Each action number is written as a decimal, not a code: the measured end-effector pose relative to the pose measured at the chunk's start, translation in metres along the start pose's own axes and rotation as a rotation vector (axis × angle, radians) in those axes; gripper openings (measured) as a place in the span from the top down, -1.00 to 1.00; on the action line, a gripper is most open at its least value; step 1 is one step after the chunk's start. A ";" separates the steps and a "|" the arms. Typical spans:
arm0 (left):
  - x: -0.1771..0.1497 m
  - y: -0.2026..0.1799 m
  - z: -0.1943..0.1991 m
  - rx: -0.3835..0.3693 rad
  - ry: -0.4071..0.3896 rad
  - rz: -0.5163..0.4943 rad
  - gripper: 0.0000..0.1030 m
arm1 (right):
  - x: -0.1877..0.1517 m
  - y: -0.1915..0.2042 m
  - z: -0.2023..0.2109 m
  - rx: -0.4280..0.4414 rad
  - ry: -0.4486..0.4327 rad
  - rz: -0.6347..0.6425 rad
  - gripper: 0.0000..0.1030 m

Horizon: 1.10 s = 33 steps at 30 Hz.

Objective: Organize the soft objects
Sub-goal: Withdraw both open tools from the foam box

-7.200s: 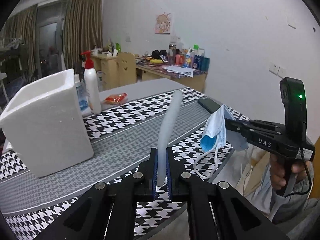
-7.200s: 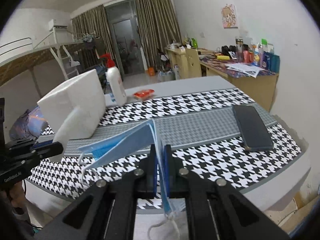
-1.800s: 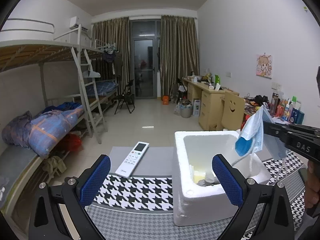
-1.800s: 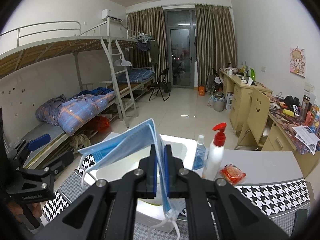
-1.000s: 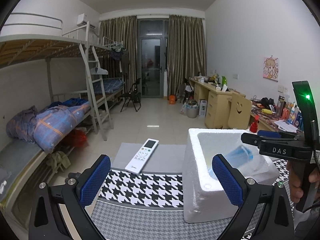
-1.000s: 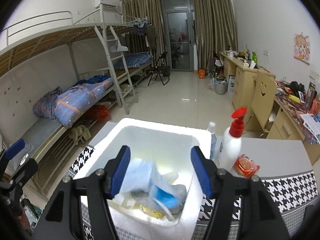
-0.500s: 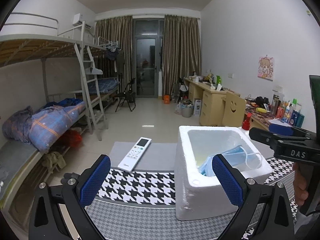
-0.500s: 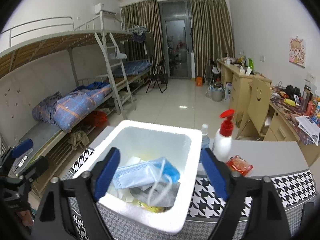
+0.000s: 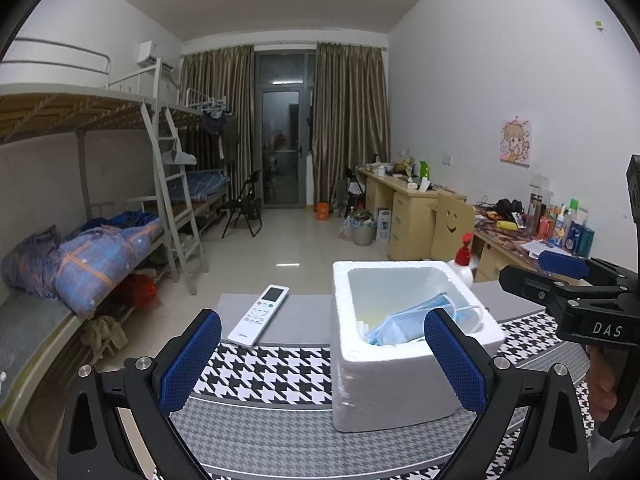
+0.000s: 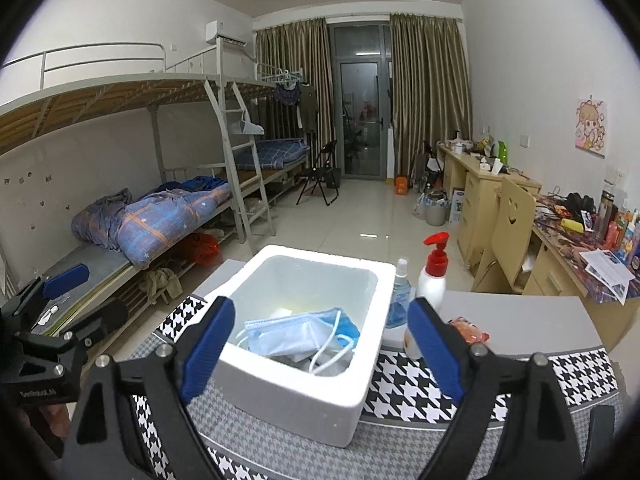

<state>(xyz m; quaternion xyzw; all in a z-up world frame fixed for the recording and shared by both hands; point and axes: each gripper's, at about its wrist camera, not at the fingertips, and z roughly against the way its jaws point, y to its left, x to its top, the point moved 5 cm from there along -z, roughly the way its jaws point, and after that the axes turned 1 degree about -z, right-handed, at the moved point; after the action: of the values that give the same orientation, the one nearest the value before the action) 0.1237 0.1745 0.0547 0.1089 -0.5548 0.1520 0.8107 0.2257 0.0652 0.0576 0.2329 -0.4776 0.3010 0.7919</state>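
A white foam box (image 10: 320, 254) stands on the houndstooth tablecloth (image 10: 420, 388). A blue face mask (image 10: 296, 334) lies loose inside it on top of other soft items, its white ear loops spilling to the right. My right gripper (image 10: 320, 308) is open just in front of the box and a little above it, with nothing between its blue pads. In the left wrist view the box (image 9: 416, 266) and the mask (image 9: 404, 318) sit right of centre. My left gripper (image 9: 322, 320) is open and empty, to the left of the box. The right gripper (image 9: 532, 270) shows from the side at the right edge.
A white remote (image 9: 260, 314) lies on the grey strip left of the box. Behind the box stand a red-capped pump bottle (image 10: 434, 276), a small spray bottle (image 10: 400, 296) and an orange packet (image 10: 468, 330). Beyond the table are a bunk bed, desks and a chair.
The right gripper's jaws spread wider and it drew back and up from the box. The mask, loose and still moving a second ago, now lies in the box. The left gripper shifted slightly.
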 end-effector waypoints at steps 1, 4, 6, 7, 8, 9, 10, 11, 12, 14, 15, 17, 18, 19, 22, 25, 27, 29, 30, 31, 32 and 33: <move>0.000 -0.002 0.002 0.001 -0.004 -0.002 -0.98 | 0.000 0.000 0.004 0.001 -0.008 -0.002 -0.80; 0.000 -0.007 0.011 -0.009 -0.014 -0.004 -0.98 | -0.002 0.002 0.015 0.002 -0.026 -0.003 -0.85; -0.001 -0.010 0.017 -0.009 -0.021 -0.010 -0.98 | -0.006 0.003 0.023 0.000 -0.037 0.003 -0.85; -0.002 -0.012 0.020 -0.011 -0.024 -0.013 -0.98 | -0.008 0.003 0.027 -0.002 -0.045 0.004 -0.86; -0.003 -0.013 0.023 -0.014 -0.026 -0.015 -0.98 | -0.009 0.002 0.030 -0.003 -0.049 0.004 -0.87; -0.004 -0.015 0.027 -0.020 -0.033 -0.014 -0.98 | -0.010 0.002 0.033 -0.002 -0.052 0.004 -0.88; -0.005 -0.017 0.030 -0.023 -0.038 -0.014 -0.98 | -0.012 0.002 0.037 -0.002 -0.057 0.005 -0.90; -0.006 -0.019 0.032 -0.025 -0.042 -0.015 -0.98 | -0.014 0.002 0.041 0.000 -0.067 0.007 -0.92; -0.007 -0.021 0.035 -0.028 -0.047 -0.014 -0.98 | -0.016 0.002 0.045 -0.001 -0.077 0.012 -0.93; -0.010 -0.025 0.042 -0.034 -0.056 -0.009 -0.98 | -0.021 0.001 0.053 -0.015 -0.099 0.021 -0.95; -0.012 -0.026 0.045 -0.038 -0.061 -0.007 -0.98 | -0.023 0.001 0.057 -0.023 -0.105 0.023 -0.95; -0.014 -0.029 0.051 -0.039 -0.068 0.000 -0.98 | -0.029 -0.001 0.064 -0.025 -0.112 0.019 -0.95; -0.015 -0.031 0.055 -0.042 -0.078 -0.002 -0.98 | -0.032 -0.002 0.067 -0.025 -0.114 0.018 -0.95; -0.016 -0.033 0.058 -0.044 -0.081 -0.005 -0.98 | -0.034 -0.003 0.071 -0.028 -0.118 0.015 -0.95; -0.020 -0.039 0.066 -0.052 -0.089 -0.008 -0.98 | -0.040 -0.004 0.082 -0.037 -0.134 0.009 -0.95; -0.024 -0.046 0.075 -0.064 -0.099 -0.021 -0.98 | -0.047 -0.006 0.093 -0.041 -0.149 0.001 -0.96; -0.026 -0.049 0.081 -0.071 -0.106 -0.020 -0.98 | -0.052 -0.005 0.100 -0.043 -0.155 -0.003 -0.97; -0.027 -0.051 0.085 -0.075 -0.113 -0.020 -0.98 | -0.055 -0.005 0.105 -0.047 -0.163 0.003 -0.97; -0.027 -0.052 0.087 -0.075 -0.117 -0.020 -0.98 | -0.056 -0.006 0.108 -0.050 -0.166 0.004 -0.97; -0.028 -0.053 0.088 -0.074 -0.120 -0.022 -0.98 | -0.058 -0.006 0.110 -0.050 -0.170 0.002 -0.97; -0.029 -0.054 0.090 -0.071 -0.124 -0.023 -0.98 | -0.059 -0.006 0.112 -0.050 -0.172 0.002 -0.97; -0.031 -0.055 0.093 -0.066 -0.128 -0.022 -0.98 | -0.061 -0.006 0.115 -0.054 -0.176 0.002 -0.97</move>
<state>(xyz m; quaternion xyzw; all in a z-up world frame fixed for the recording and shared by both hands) 0.0535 0.0871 0.0592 0.0979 -0.6088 0.1174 0.7784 0.1370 -0.0300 0.0521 0.2367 -0.5534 0.2673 0.7525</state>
